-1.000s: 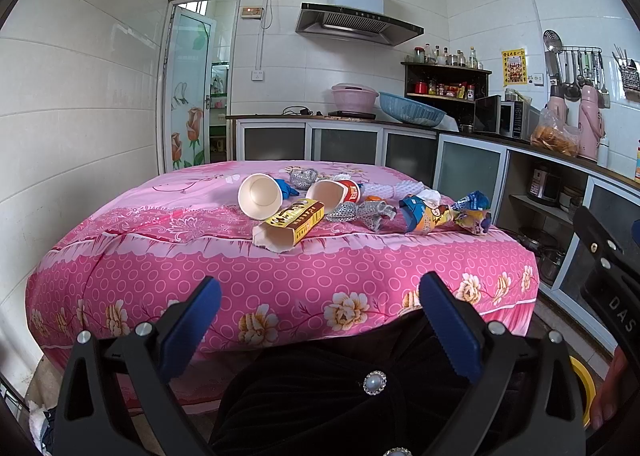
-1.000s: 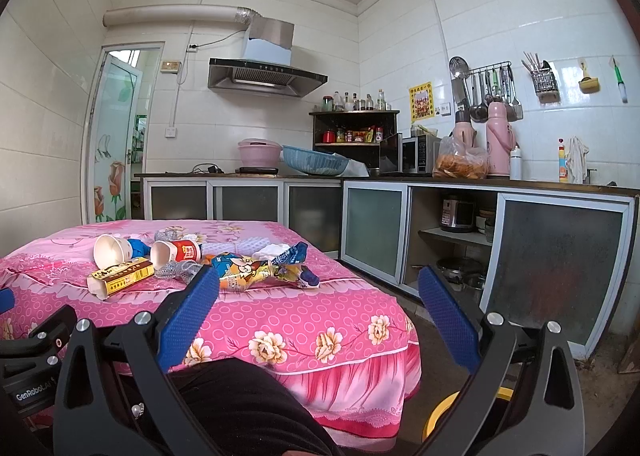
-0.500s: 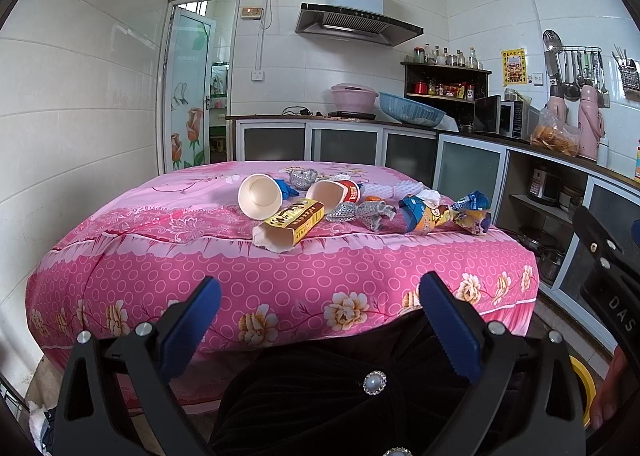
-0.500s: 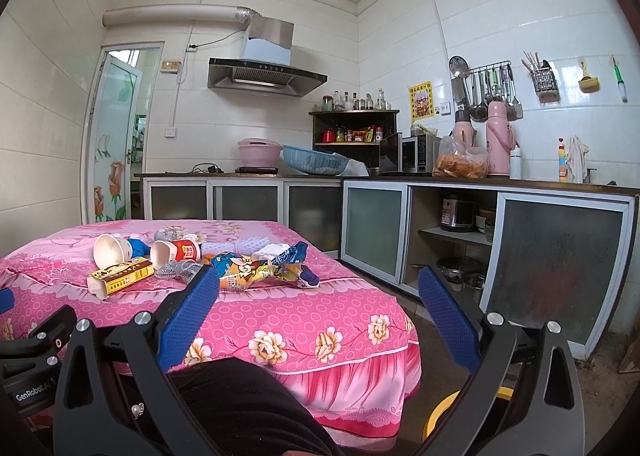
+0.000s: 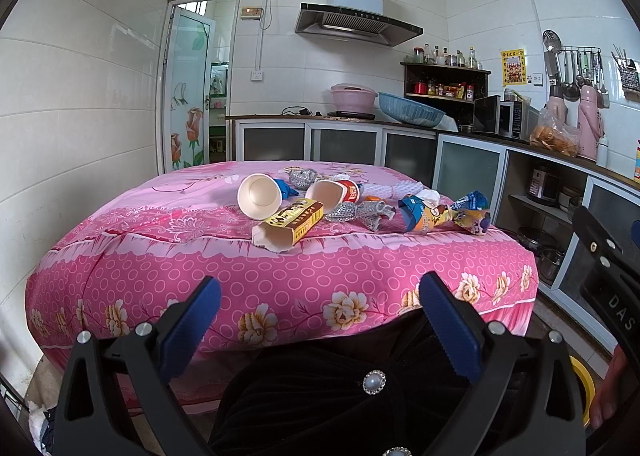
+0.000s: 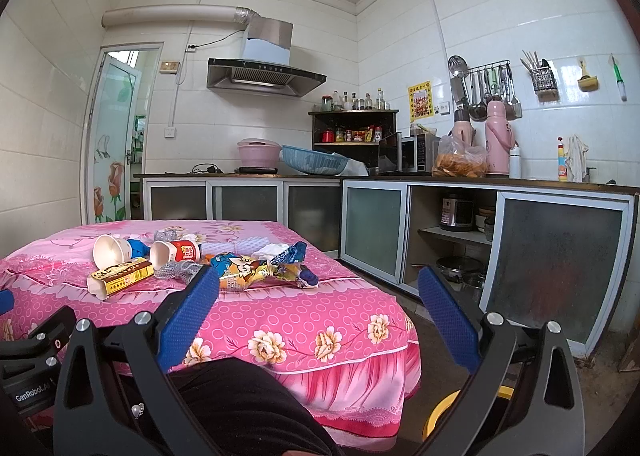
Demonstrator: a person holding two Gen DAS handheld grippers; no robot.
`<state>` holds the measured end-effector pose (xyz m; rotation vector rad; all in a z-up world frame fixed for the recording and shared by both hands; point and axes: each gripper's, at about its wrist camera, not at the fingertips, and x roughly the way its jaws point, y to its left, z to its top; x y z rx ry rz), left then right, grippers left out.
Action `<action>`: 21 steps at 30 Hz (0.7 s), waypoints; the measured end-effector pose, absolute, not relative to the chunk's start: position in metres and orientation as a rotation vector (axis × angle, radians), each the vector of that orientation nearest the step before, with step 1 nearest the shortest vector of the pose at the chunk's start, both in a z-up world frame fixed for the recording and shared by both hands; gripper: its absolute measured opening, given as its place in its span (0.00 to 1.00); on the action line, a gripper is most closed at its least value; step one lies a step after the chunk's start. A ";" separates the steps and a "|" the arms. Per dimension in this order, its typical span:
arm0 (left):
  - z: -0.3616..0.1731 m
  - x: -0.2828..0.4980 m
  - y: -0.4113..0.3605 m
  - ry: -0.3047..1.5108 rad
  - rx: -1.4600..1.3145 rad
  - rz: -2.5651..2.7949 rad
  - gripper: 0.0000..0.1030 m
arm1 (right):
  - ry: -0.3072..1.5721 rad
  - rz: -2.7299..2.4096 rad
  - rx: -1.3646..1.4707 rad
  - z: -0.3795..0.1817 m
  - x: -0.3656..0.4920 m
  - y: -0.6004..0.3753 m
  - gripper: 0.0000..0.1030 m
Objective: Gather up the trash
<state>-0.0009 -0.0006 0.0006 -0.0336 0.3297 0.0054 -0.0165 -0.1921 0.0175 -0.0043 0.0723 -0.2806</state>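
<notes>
Trash lies clustered on a counter draped in pink floral cloth (image 5: 280, 296): a white paper cup (image 5: 259, 197) on its side, a yellow cardboard carton (image 5: 289, 223), a red-labelled cup (image 5: 335, 194), and a blue-and-yellow snack wrapper (image 5: 442, 212). The left hand-held gripper (image 5: 318, 330) and right hand-held gripper (image 6: 318, 318) both hang released, well short of it.
</notes>
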 end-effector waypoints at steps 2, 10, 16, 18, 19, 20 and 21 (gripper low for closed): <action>0.000 0.000 0.000 0.329 -0.033 0.006 0.93 | 0.072 -0.280 -0.004 0.017 -0.016 -0.193 0.92; 0.000 0.000 0.000 0.330 -0.033 0.007 0.93 | 0.072 -0.280 -0.003 0.017 -0.017 -0.193 0.92; 0.000 0.000 0.000 0.329 -0.032 0.007 0.93 | 0.073 -0.281 -0.002 0.017 -0.017 -0.193 0.92; 0.000 0.000 0.000 0.331 -0.033 0.008 0.93 | 0.072 -0.283 -0.001 0.016 -0.017 -0.193 0.92; 0.000 0.000 0.000 0.330 -0.035 0.007 0.93 | 0.072 -0.284 -0.001 0.018 -0.016 -0.194 0.92; 0.000 0.000 0.000 0.331 -0.035 0.007 0.93 | 0.072 -0.285 0.000 0.017 -0.016 -0.195 0.92; 0.000 -0.001 0.000 0.332 -0.035 0.008 0.93 | 0.072 -0.285 0.000 0.016 -0.016 -0.195 0.92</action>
